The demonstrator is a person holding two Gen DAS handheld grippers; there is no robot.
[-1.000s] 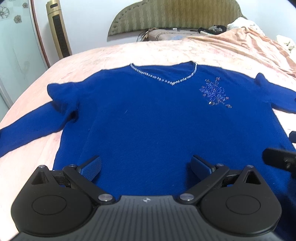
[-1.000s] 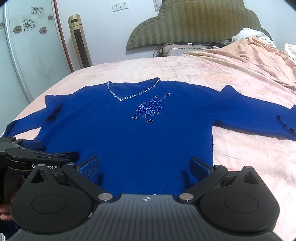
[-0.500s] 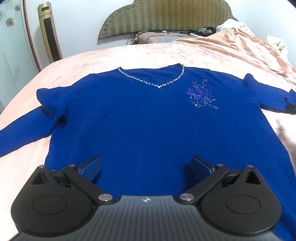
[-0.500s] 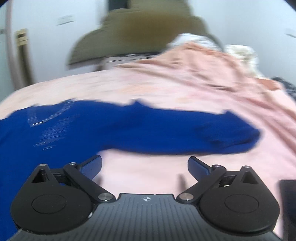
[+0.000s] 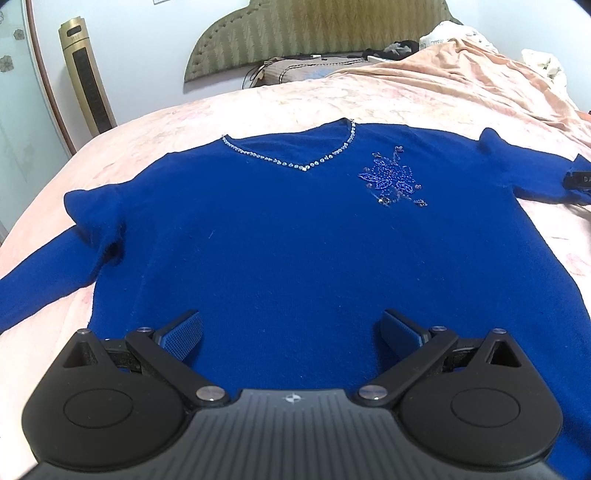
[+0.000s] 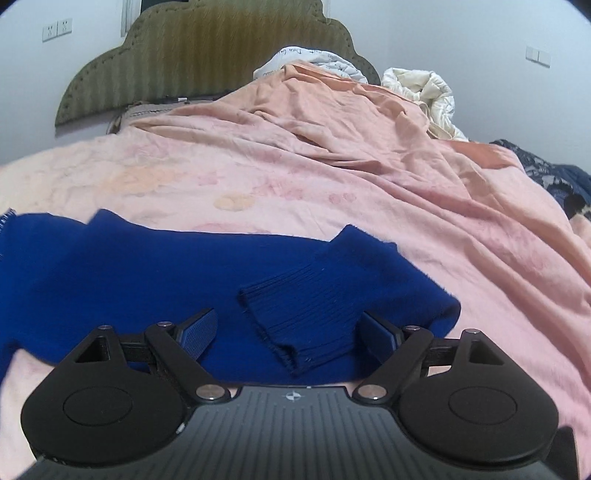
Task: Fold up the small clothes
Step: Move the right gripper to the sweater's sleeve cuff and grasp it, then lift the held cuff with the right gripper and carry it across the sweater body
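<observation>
On the pink bedspread lies a blue sweater, spread flat and face up, beaded neckline toward the far headboard, sleeves stretched out left and right. Over its near hem hovers the left gripper, angled downward, jaws spread wide with only knit beneath them, nothing pinched. Out at the far right sleeve, by the folded-back ribbed cuff, sits the right gripper, also tilted down, jaws just now narrowing yet apart, cuff between the pads, right pad close beside it, no grip visible.
</observation>
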